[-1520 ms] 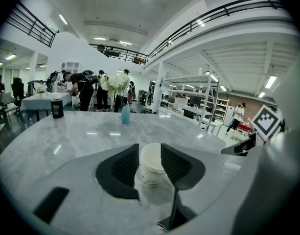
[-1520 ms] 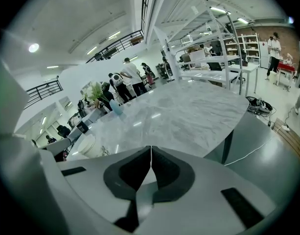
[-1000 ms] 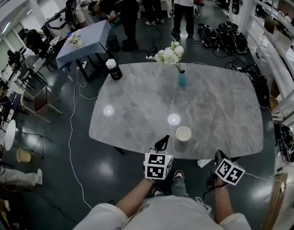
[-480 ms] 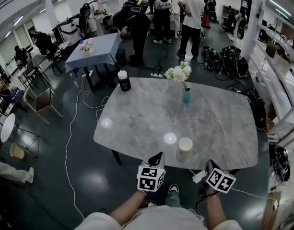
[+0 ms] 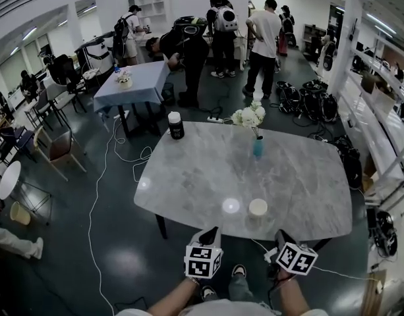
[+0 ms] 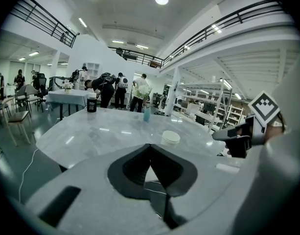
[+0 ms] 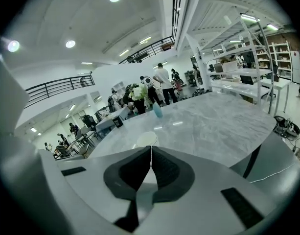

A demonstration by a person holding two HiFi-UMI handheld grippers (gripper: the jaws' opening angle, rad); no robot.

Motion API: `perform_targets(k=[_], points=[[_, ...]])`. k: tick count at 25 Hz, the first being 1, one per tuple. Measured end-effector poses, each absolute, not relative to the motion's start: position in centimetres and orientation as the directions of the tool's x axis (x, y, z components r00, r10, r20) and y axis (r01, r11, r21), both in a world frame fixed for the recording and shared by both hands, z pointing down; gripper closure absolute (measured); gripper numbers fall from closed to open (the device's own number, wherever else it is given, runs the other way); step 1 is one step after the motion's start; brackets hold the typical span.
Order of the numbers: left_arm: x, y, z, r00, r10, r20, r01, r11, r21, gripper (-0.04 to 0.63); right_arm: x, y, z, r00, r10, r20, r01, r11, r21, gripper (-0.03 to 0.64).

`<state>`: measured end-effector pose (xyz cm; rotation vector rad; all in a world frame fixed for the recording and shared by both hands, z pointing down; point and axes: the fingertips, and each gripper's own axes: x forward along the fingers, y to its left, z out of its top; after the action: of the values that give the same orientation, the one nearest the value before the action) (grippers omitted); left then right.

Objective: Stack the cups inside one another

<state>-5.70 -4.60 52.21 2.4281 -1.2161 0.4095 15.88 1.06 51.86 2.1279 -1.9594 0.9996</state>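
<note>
Near front edge of wide grey marble bench (image 5: 202,176): small white cup stack (image 5: 258,207). Further back, blue vase with white flowers (image 5: 257,145). Left tool (image 5: 209,234) and right tool (image 5: 281,236) fully closed, empty, short of bench edge. Around, dark glossy floor (image 5: 122,242).

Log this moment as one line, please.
left gripper: shut, empty | right gripper: shut, empty | cups: on table, not held
</note>
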Motion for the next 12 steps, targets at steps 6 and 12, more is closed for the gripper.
perform_targets(k=[6, 12], points=[[-5.2, -3.8, 51.5, 0.588, -0.692, 0.418, -0.807, -0.540, 0.241, 0.586, 14.5, 1.8, 49.4, -0.023, -0.888, 0.459, -0.940, -0.138, -0.313, 0.604], [-3.9, -2.3, 50.8, 0.589, -0.699, 0.406, -0.808, -0.527, 0.265, 0.586, 14.7, 3.4, 49.4, -0.046, -0.889, 0.455, -0.945, -0.109, -0.309, 0.604]])
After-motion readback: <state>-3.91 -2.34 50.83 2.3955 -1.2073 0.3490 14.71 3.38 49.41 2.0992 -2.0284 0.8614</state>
